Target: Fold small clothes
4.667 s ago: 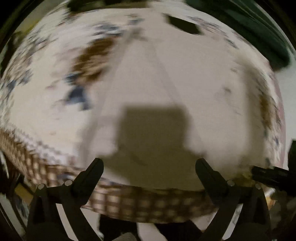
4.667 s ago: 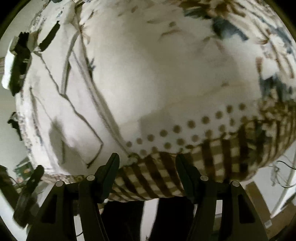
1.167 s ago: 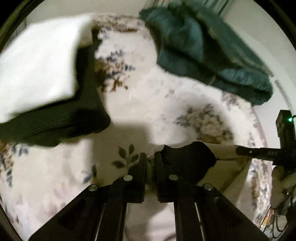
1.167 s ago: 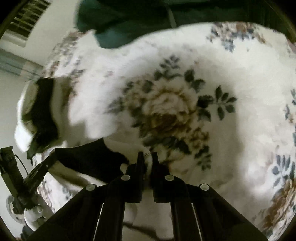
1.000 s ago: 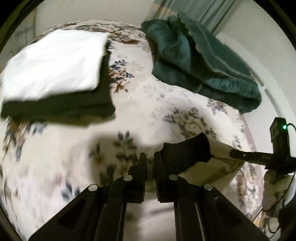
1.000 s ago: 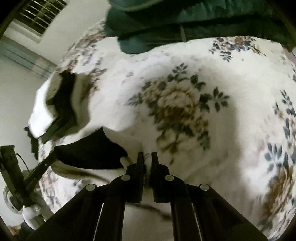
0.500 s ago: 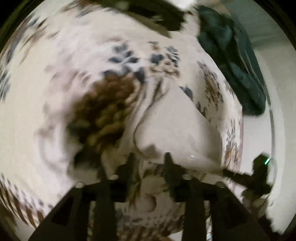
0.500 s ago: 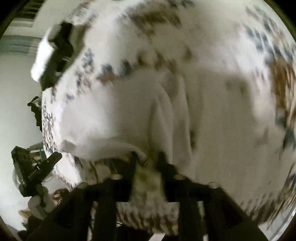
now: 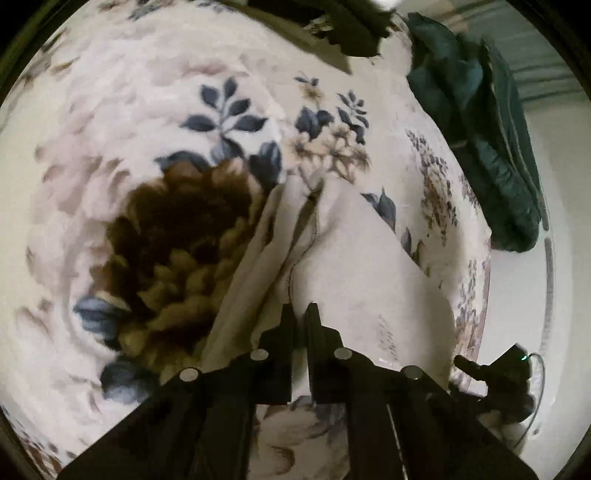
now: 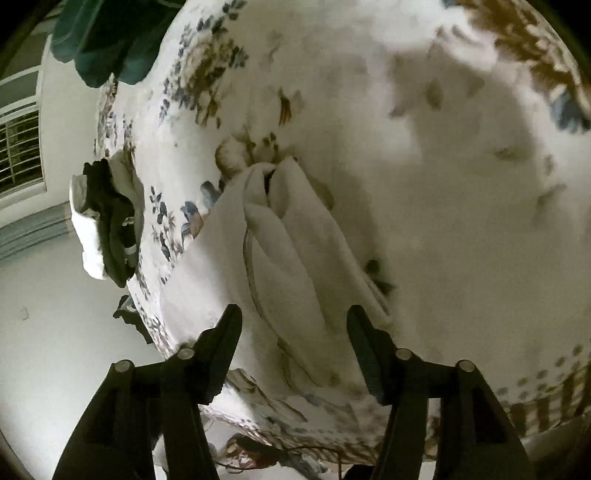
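Observation:
A small cream-white garment [image 9: 351,266] lies crumpled on the floral bedspread [image 9: 147,110]. My left gripper [image 9: 300,314] is shut on the garment's near edge, which shows between the two fingers. In the right wrist view the same garment [image 10: 295,251] lies in rolled folds just ahead of my right gripper [image 10: 293,317]. The right gripper is open and empty, its jaws wide apart on either side of the cloth's near end. The right gripper's body also shows at the lower right of the left wrist view [image 9: 495,365].
A stack of folded clothes, white and black [image 10: 105,225], sits at the far side of the bed, its dark edge [image 9: 351,26] at the top of the left view. A dark green blanket [image 9: 491,155] lies bunched near the bed's edge. A checked border [image 10: 546,402] marks the near edge.
Both grippers held the garment lifted above the bed a second ago. It now lies on the bedspread. My right gripper has opened and let go. My left gripper stays shut on it.

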Available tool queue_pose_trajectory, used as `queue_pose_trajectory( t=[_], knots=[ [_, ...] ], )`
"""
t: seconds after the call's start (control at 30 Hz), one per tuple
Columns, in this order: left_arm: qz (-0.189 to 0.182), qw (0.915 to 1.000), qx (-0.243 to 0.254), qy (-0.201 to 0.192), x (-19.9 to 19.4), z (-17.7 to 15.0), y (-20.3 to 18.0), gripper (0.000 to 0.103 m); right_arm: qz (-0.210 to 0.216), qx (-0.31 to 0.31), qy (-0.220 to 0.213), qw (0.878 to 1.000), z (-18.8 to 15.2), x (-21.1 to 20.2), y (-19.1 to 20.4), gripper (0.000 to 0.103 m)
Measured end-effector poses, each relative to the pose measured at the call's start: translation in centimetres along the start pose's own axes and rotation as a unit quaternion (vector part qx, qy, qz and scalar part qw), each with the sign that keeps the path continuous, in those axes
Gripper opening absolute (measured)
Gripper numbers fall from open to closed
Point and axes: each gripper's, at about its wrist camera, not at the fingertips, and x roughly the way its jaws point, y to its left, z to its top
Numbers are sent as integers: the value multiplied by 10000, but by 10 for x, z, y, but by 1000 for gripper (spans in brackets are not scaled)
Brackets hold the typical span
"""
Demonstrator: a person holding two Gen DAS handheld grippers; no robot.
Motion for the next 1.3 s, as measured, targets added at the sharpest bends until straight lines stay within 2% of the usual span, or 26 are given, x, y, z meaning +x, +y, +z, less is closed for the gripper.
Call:
queue_pose_trajectory(
  t=[0.03,0.13,0.17,0.2,0.27,0.33,0.37,0.4,0.43,0.47,0.5,0.57,0.67,0.77,0.8,0.83,0.87,1.0,1.07,1.13,1.17,1.2,1.23,1.27,1.3],
  knots=[
    [-15,10000,26,-66,-5,-1,-2,4,-63,-124,-78,9999,-1,-2,6,6],
    [-1,9992,190,-358,-33,-8,-11,4,-61,-237,-433,9988,-3,-19,20,5],
    [0,9992,204,-351,-37,-11,-9,4,-193,-287,-513,9981,-4,-24,22,5],
    [74,9994,213,-269,-37,-14,-5,4,-503,-390,-543,9965,-3,-25,22,5],
    [175,9998,104,27,-27,-18,11,4,-1125,-688,-369,9906,-2,-15,22,5],
    [67,9995,-123,267,-21,-20,22,7,-1287,-603,86,9898,0,-2,18,8],
    [-1,9992,-183,354,-22,-20,24,8,-1310,-567,162,9896,1,-3,16,14],
    [22,9991,-175,387,-25,-18,23,15,-1295,-569,149,9898,3,-4,17,17],
    [45,9994,-112,335,-30,-16,20,21,-1229,-574,48,9908,5,-10,21,32],
    [27,9997,-51,240,-35,-10,16,38,-1100,-551,-100,9923,8,-17,23,48],
    [-13,9999,-46,160,-38,-6,13,55,-944,-501,-248,9940,13,-24,24,53],
    [-147,9999,-26,-53,-40,9,6,59,-597,-359,-458,9965,24,-30,27,56],
    [-172,9997,123,-74,-20,39,-6,59,-346,-212,-446,9982,44,-15,32,56],
    [-65,9996,224,143,16,63,-13,55,-324,-152,-213,9991,61,16,43,56],
    [-16,9996,253,151,22,65,-15,33,-324,-111,-181,9992,64,24,44,55],
    [28,9993,317,192,29,68,-17,16,-333,-120,-194,9992,67,30,47,33],
    [222,9984,443,267,36,70,-18,6,-364,-158,-221,9990,68,33,51,8],
    [261,9977,559,279,35,70,-10,6,-407,-81,-626,9972,75,25,52,7],
    [223,9983,459,284,35,71,-2,6,-561,-100,-673,9961,80,27,49,1],
    [24,9989,304,353,33,72,2,7,-693,-199,-486,9962,83,33,48,2],
    [-31,9989,248,388,32,73,1,11,-732,-209,-350,9965,84,35,49,2],
    [-163,9987,185,456,28,73,2,13,-717,-216,-296,9968,84,32,50,4],
    [-247,9983,144,502,22,74,2,19,-687,-258,-233,9970,83,27,51,12],
    [-375,9982,119,443,11,74,4,33,-726,-300,-209,9967,83,23,52,34],
    [-581,9976,113,345,2,73,7,50,-765,-361,-229,9962,81,17,52,48]
  ],
)
